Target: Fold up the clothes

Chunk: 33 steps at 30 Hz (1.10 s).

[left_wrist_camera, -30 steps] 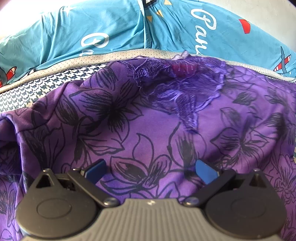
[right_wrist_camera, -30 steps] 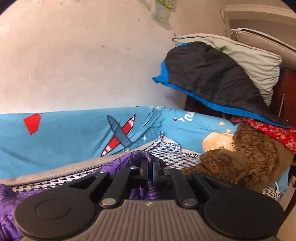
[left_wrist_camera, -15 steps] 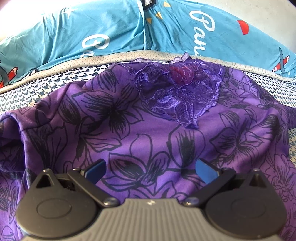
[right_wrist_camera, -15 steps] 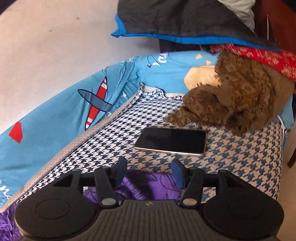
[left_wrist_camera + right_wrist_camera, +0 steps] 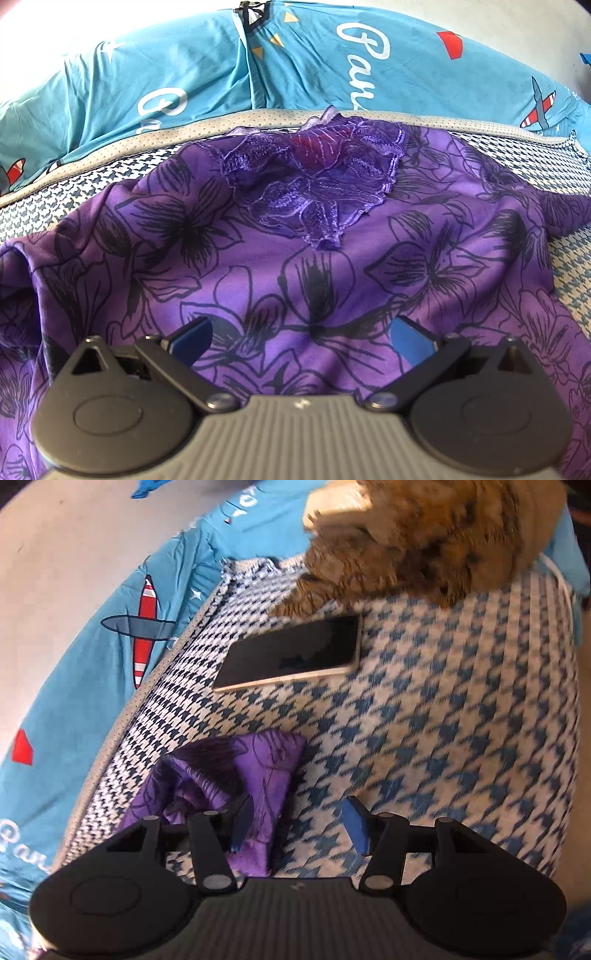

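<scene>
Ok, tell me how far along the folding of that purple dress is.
Early stage. Done: the purple dress is spread flat on the checked bed cover, lace neckline up, its sleeve laid out to the side. In hand: nothing; the right gripper and left gripper both have open jaws. Left: every fold. A phone and a brown garment lie farther along.

The left gripper, jaws wide apart, hovers over a purple floral garment with a lace neckline, spread on houndstooth bedding beside a blue sheet.
</scene>
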### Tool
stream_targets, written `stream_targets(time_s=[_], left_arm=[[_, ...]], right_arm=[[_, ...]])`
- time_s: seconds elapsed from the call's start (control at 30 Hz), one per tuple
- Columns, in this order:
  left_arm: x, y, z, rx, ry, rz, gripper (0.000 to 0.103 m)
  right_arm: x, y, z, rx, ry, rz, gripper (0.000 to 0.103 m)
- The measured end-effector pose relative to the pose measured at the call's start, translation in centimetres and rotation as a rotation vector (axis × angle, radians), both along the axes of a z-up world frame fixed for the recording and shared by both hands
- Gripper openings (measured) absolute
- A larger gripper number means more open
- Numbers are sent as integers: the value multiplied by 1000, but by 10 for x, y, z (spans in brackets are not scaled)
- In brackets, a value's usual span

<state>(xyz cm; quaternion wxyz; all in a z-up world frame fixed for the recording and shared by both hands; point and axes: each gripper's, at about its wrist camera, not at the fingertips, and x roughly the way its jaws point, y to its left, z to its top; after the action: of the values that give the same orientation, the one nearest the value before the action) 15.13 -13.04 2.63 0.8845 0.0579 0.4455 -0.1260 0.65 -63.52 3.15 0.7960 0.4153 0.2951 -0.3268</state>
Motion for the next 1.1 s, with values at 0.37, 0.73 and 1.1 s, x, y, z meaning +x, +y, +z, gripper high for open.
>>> stream_targets(time_s=[0.37, 0.73, 1.1], left_arm=[[0, -4, -1, 0, 2, -7, 103], [-2, 0, 0, 1, -1, -3, 103], [-6, 2, 1, 11, -5, -2, 103]], right_arm=[[42, 40, -5, -140, 93, 117, 13], [-5, 45, 69, -384, 123, -57, 11], [-17, 39, 72, -415, 237, -101, 19]])
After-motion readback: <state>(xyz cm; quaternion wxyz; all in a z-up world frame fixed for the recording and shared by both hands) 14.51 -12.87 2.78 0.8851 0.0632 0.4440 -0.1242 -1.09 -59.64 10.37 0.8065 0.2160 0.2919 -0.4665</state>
